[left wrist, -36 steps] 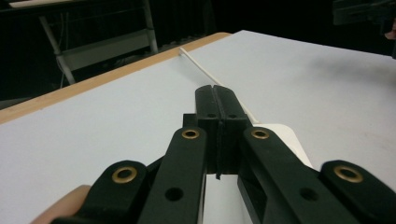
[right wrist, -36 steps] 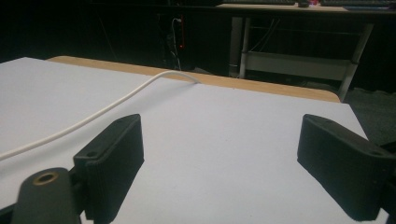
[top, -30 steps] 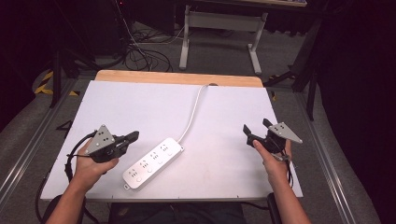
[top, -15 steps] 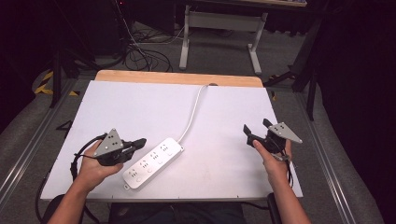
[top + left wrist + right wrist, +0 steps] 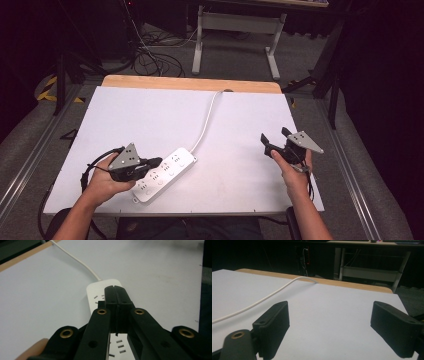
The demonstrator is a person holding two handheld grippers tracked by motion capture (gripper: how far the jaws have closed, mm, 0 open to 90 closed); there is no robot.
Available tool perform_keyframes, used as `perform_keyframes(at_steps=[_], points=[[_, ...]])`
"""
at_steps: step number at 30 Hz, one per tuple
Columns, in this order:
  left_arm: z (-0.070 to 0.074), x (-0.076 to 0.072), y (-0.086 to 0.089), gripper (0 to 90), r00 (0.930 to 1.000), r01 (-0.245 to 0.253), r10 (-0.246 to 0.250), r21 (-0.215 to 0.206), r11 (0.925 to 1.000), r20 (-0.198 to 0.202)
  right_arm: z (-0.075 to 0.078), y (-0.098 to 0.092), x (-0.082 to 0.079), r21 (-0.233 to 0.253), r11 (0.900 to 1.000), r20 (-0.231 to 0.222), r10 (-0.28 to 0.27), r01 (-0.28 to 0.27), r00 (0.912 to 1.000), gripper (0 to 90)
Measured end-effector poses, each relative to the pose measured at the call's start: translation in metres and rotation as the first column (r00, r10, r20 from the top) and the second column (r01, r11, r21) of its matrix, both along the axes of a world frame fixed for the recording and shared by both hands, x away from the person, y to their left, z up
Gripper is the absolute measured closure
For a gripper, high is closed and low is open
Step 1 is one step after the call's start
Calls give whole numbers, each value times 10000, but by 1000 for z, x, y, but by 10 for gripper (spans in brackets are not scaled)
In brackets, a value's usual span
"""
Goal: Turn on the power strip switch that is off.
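Seemingly early on: lower left of the high view, the left gripper (image 5: 156,162), jaws pressed together on nothing, hovers over a white power strip (image 5: 164,173) lying on the table (image 5: 150,115). Lower right, the right gripper (image 5: 274,138) waits, jaws apart and empty.

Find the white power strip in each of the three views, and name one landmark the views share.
High view: power strip lower centre-left, under the left gripper.
Left gripper view: centre, beneath the closed jaws.
Right gripper view: strip not in it.
Shared landmark: the white cord running to the table's wooden far edge.
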State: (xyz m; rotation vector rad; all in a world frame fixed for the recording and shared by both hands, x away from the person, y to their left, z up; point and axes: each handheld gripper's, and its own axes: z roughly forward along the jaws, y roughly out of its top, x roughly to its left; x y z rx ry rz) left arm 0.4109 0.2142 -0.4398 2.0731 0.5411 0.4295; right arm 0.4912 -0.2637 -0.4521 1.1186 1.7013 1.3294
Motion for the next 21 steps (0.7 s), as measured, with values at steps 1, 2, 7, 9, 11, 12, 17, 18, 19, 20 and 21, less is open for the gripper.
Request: perform_keyframes(at_steps=[1,2,7,9,11,12,17,18,19,20,21], points=[[-1,0,-1,900,9998,165,-164,148,9998,-96,0,0,0,2,10000,1,-1,1,10000,159],[-2,-1,-3,900,9994,266,-261,235,9994,-205,0,0,0,2,10000,3,-1,1,10000,159],[-7,-3,-9,900,9950,824,-763,985,9917,-642,0,0,-1,60,10000,-23,-48,48,10000,159],[-9,-3,-11,900,9930,1009,-919,1291,9865,-740,0,-1,-1,51,10000,-2,-39,39,10000,159],[-11,-3,-12,900,9918,1092,-981,1458,9833,-814,0,-1,-1,52,10000,-2,-37,37,10000,159],[-11,-2,-12,900,9912,1131,-1003,1579,9810,-868,0,-1,-1,58,10000,-3,-40,40,10000,159],[-15,-1,-13,900,9875,1291,-1097,1811,9749,-1134,0,-1,0,77,10000,-46,-51,51,10000,159],[-15,-1,-13,900,9869,1310,-1102,1867,9736,-1177,0,-1,0,99,9999,-60,-79,80,10000,159],[-16,-1,-13,900,9858,1370,-1144,1952,9711,-1229,0,-1,0,99,9999,-60,-79,80,10000,159],[-16,-1,-14,900,9850,1384,-1133,2041,9691,-1299,0,-1,0,100,9999,-67,-85,86,9999,159],[-17,-1,-14,900,9842,1434,-1171,2095,9672,-1331,0,-1,0,101,9999,-87,-94,95,9999,159]])
